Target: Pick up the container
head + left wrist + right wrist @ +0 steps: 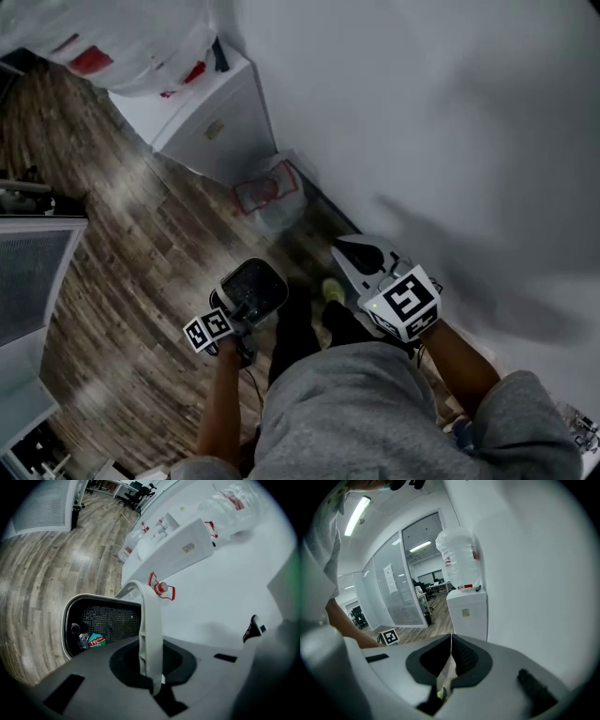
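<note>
The container (253, 286) is a small bin with a cream rim and a black mesh inside. It hangs above the wooden floor beside my legs. My left gripper (242, 309) is shut on the container's cream handle (150, 630), which runs up between the jaws of the left gripper (153, 679). The container's mouth (101, 623) faces the camera, with a crumpled labelled bottle inside. My right gripper (352, 251) hangs next to the white wall. The right gripper (451, 644) is shut, its pads meeting with nothing between them.
A white water dispenser (211, 117) with a large bottle (460, 559) on top stands against the wall. A clear plastic bag with red print (270, 195) lies on the floor beside it. A louvred white panel (28, 272) stands at the left. Office desks and chairs (136, 489) are far off.
</note>
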Demonstrator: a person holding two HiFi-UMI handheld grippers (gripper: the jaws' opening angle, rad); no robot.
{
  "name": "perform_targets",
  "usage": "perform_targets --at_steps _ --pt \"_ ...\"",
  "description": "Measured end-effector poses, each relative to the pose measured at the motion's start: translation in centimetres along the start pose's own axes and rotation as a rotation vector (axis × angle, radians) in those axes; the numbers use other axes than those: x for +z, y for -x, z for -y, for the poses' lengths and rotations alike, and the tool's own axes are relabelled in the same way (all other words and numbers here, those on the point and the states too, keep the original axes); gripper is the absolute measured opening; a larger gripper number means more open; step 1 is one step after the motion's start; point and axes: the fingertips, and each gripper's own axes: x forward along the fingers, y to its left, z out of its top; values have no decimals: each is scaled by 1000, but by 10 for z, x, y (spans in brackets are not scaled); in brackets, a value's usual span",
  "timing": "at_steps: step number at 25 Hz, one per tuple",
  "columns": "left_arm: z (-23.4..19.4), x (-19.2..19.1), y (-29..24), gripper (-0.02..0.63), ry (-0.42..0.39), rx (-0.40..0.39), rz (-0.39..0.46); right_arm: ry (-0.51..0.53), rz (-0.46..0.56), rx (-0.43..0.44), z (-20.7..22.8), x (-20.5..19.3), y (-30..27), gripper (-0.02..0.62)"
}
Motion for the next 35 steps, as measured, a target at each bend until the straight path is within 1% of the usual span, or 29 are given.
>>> perform_targets --at_steps 6,8,13,15,18,25,29,32,35 --pt "28 -9 46 15 12 -10 81 5 50 -12 -2 15 42 26" --pt "33 -14 61 15 31 -18 117 10 71 -17 -2 18 55 26" --pt "34 -25 97 17 137 -44 230 -4 129 -23 1 28 87 26" --pt "32 -34 105 17 173 -44 267 10 141 -19 2 28 99 26" --pt "23 -50 110 17 227 -38 312 38 137 -24 5 19 116 26" --pt "0 -80 126 17 359 -33 428 32 129 0 4 -8 143 26" --pt "-8 -104 129 17 399 -19 452 26 140 2 1 -12 151 26" --pt "-17 -120 128 17 422 -8 442 19 162 -3 -3 -8 154 26" --pt "-20 -132 126 17 417 -8 423 6 174 -20 -6 -7 155 26"
